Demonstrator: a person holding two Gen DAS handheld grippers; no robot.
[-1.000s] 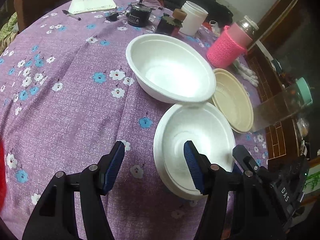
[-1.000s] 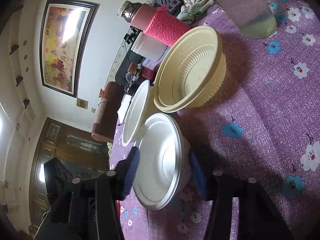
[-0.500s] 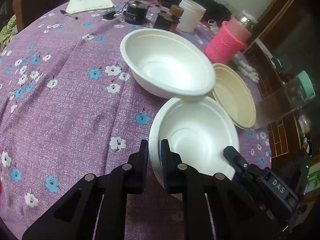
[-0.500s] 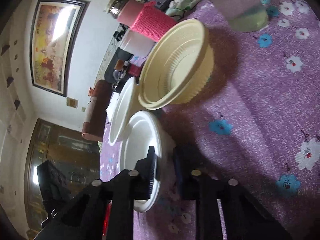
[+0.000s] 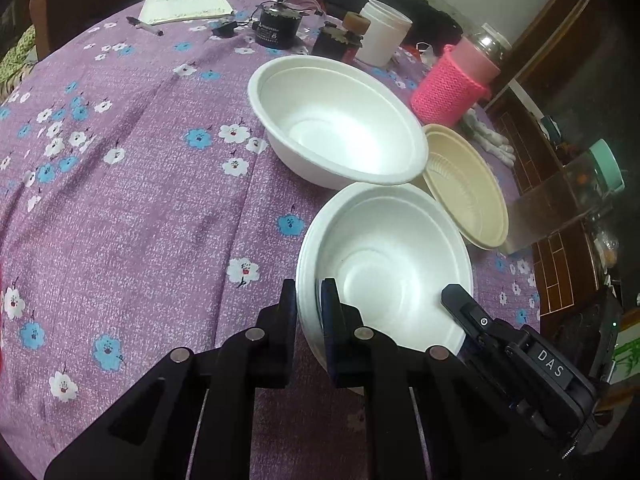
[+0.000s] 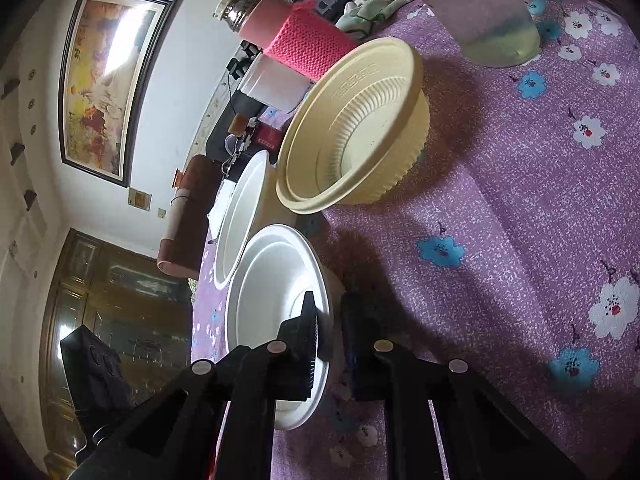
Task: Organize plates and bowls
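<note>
A small white foam bowl (image 5: 384, 264) sits on the purple flowered tablecloth (image 5: 140, 200). My left gripper (image 5: 309, 300) is shut on its near-left rim. My right gripper (image 6: 329, 312) is shut on the opposite rim of the same bowl (image 6: 272, 292), and its body shows in the left wrist view (image 5: 520, 356). A larger white foam bowl (image 5: 340, 124) stands just behind, its rim overlapping the small bowl's far edge. A cream plastic bowl (image 5: 468, 192) sits to the right, also in the right wrist view (image 6: 360, 136).
A bottle in a pink knitted sleeve (image 5: 456, 84), a white jar (image 5: 382, 32), dark jars (image 5: 276, 28), a notebook (image 5: 184, 8) and a pen stand at the back. A clear container with a green lid (image 5: 568, 196) stands at the right table edge.
Both grippers went from wide open around the small white bowl to shut on its opposite rims. The view has shifted slightly closer over the bowl.
</note>
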